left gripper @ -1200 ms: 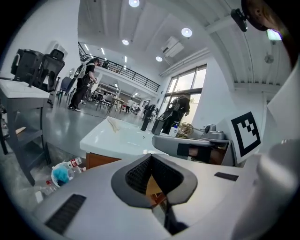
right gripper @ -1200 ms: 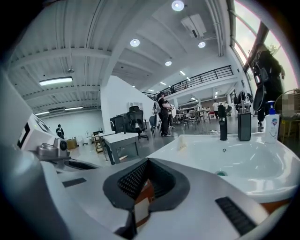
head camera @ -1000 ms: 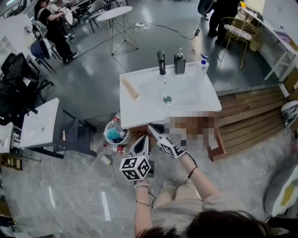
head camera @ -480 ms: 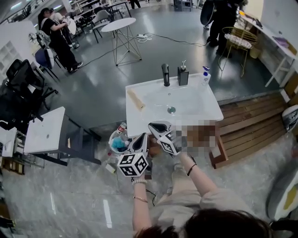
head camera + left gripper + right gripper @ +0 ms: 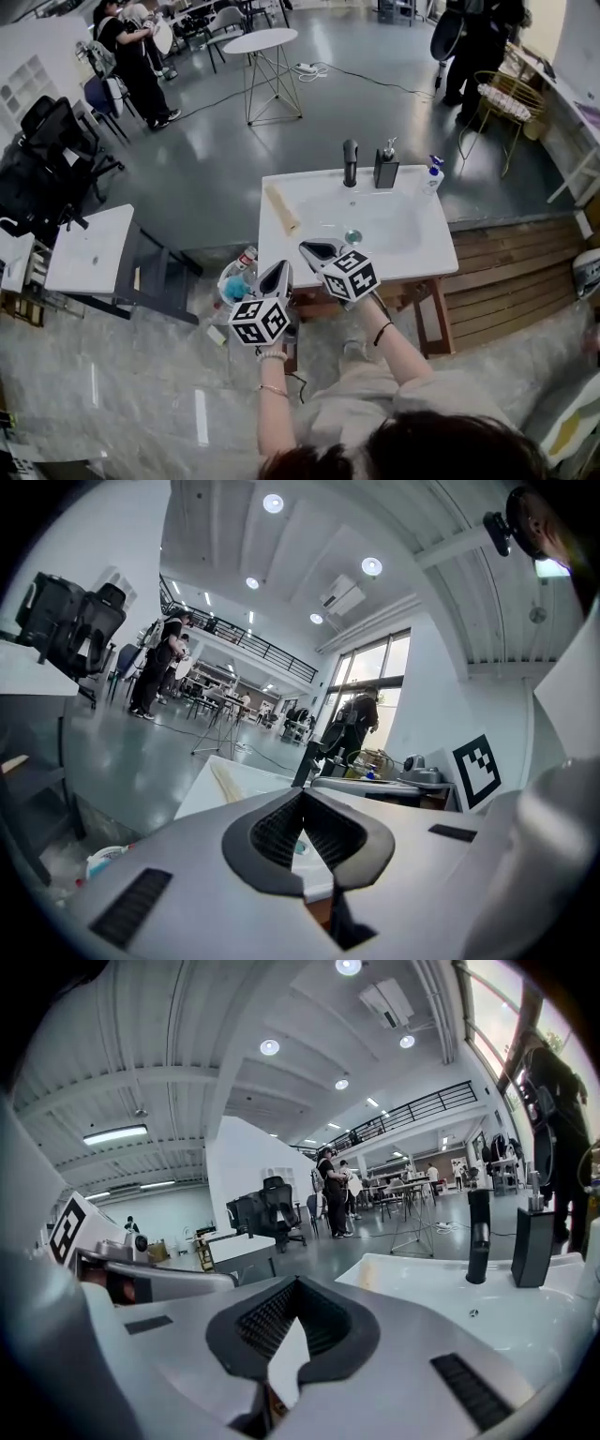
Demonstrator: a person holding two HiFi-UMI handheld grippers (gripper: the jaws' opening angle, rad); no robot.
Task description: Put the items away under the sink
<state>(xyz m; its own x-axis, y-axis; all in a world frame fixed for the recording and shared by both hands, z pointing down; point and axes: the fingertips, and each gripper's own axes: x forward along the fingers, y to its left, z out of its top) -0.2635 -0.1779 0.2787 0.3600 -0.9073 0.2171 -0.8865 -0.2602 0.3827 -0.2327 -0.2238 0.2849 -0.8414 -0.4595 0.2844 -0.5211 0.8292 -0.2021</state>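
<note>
Both claws are shut and empty. The left claw (image 5: 277,274) has its pads together with nothing between them in the left gripper view (image 5: 302,797). The right claw (image 5: 315,249) is the same in its own view (image 5: 294,1286). Both are held up at the front edge of the sink (image 5: 422,253), pointing roughly level at it and not yet down at anything.

The things to stow:
- A bucket (image 5: 225,275) stands on the floor just beside the sink's left front corner. It holds something teal and what looks like a bottle with a red cap (image 5: 246,258).
- A small pale item (image 5: 217,335) lies on the floor near the bucket.
- A tan roll (image 5: 282,208) lies on the sink's left rim with its long axis running front to back.

Key relation: the bucket is left of and below the left claw, so the left hand is clearly nearer. The right claw is over the sink front, on the far side from the bucket.

The space under the sink is ahead of and below both claws, behind the wooden legs. The head view does not show inside it.

My guess at the next move: the left claw opens, drops down and to the left to the bucket or its contents, then carries the item right into the space under the basin. The bucket rim looks easier to grab than the loose contents. I can't tell how the contents are oriented.
</note>
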